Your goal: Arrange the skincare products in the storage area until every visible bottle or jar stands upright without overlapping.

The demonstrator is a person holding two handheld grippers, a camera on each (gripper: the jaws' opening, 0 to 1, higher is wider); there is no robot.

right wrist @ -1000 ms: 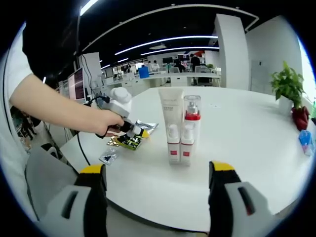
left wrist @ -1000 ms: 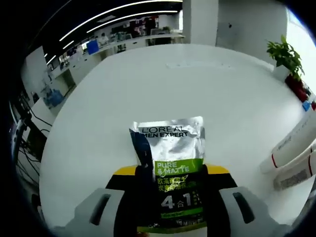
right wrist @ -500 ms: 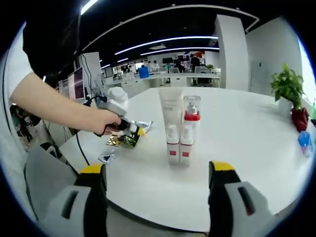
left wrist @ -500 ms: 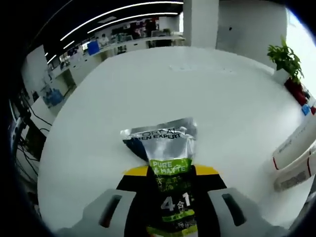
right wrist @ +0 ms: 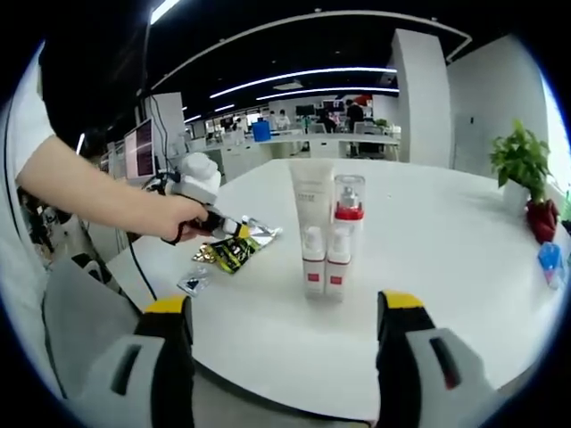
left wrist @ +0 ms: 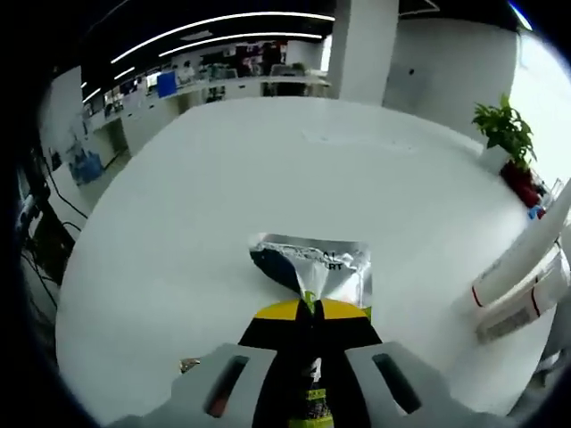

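In the left gripper view, my left tool (left wrist: 308, 323) is closed tight on a silver and green sachet (left wrist: 314, 267); its jaws meet on the pack's lower part, and the crumpled silver top fans out ahead of them over the white counter (left wrist: 223, 178). I cannot tell from here whether the sachet is lifted or dragging on the surface. At the right edge, two white containers with red bands (left wrist: 522, 281) lean into frame, tilted by the roll of this camera.

In the right gripper view, my right tool (right wrist: 284, 334) is wide open and holds nothing, hanging back near the counter's (right wrist: 446, 267) front edge. Ahead of it, a white tube (right wrist: 312, 227) and a clear pump bottle (right wrist: 343, 232) with a red collar stand upright, touching side by side. To their left, a hand (right wrist: 169, 218) holds the left tool (right wrist: 214, 223) over the sachet (right wrist: 234, 252), with a second small packet (right wrist: 195, 283) lying flat nearby.

I judge the bottles done; the sachets are left. This view shows the pair truly upright, which the other cannot; that one shows the grip itself.
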